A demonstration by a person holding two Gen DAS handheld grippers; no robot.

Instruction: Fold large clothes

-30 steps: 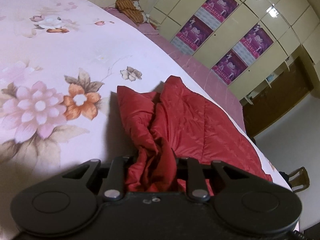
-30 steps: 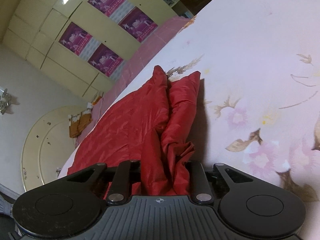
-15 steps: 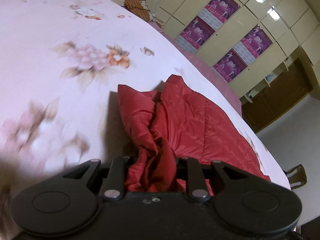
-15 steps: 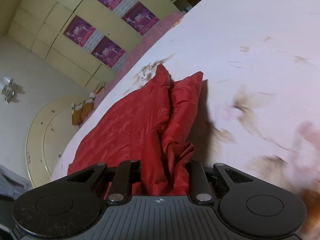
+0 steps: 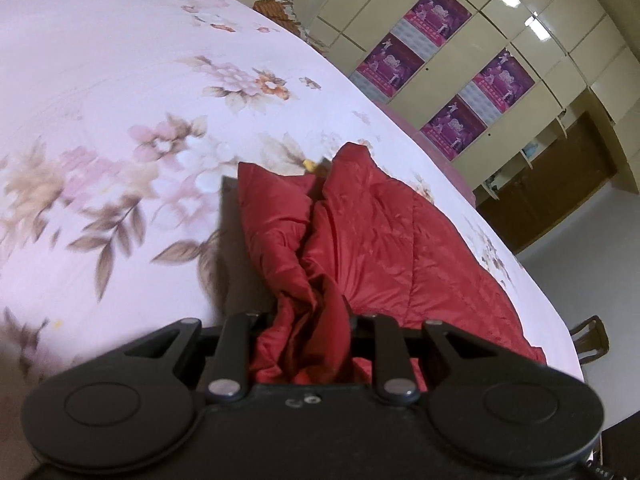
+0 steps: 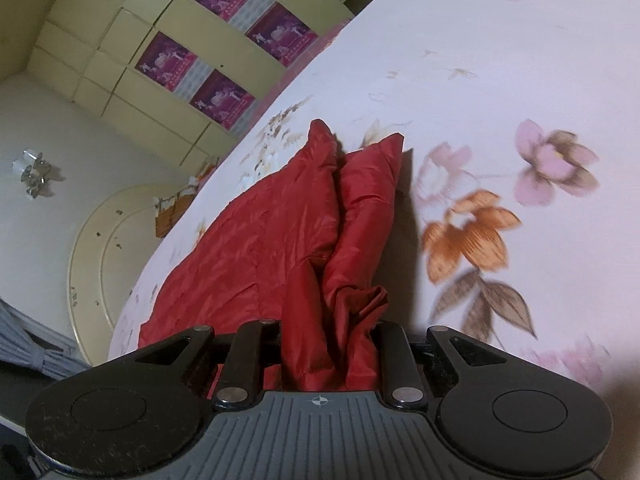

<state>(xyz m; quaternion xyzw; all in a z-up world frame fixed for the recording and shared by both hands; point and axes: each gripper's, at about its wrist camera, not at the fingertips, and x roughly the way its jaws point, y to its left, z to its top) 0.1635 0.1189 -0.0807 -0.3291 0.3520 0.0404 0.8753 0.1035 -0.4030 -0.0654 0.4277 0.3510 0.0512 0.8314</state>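
Observation:
A red quilted garment (image 5: 380,240) lies on a bed with a pale pink floral sheet (image 5: 120,120). My left gripper (image 5: 306,344) is shut on a bunched edge of it, the red cloth pinched between the two black fingers. In the right wrist view the same red garment (image 6: 260,252) spreads away to the left, and my right gripper (image 6: 330,348) is shut on another gathered edge. The fingertips of both grippers are hidden inside the folds. The held edges rise off the floral sheet (image 6: 500,80), while the rest trails flat behind.
A cream wardrobe wall with purple posters (image 5: 452,40) stands beyond the bed. A brown wooden door (image 5: 560,184) is at the right, and a chair back (image 5: 592,336) shows past the bed's edge. A rounded headboard (image 6: 104,260) is at the left of the right view.
Both grippers have slid across the bed with the red garment still pinched; the flower print passes beneath them, and the garment keeps the same shape between the fingers.

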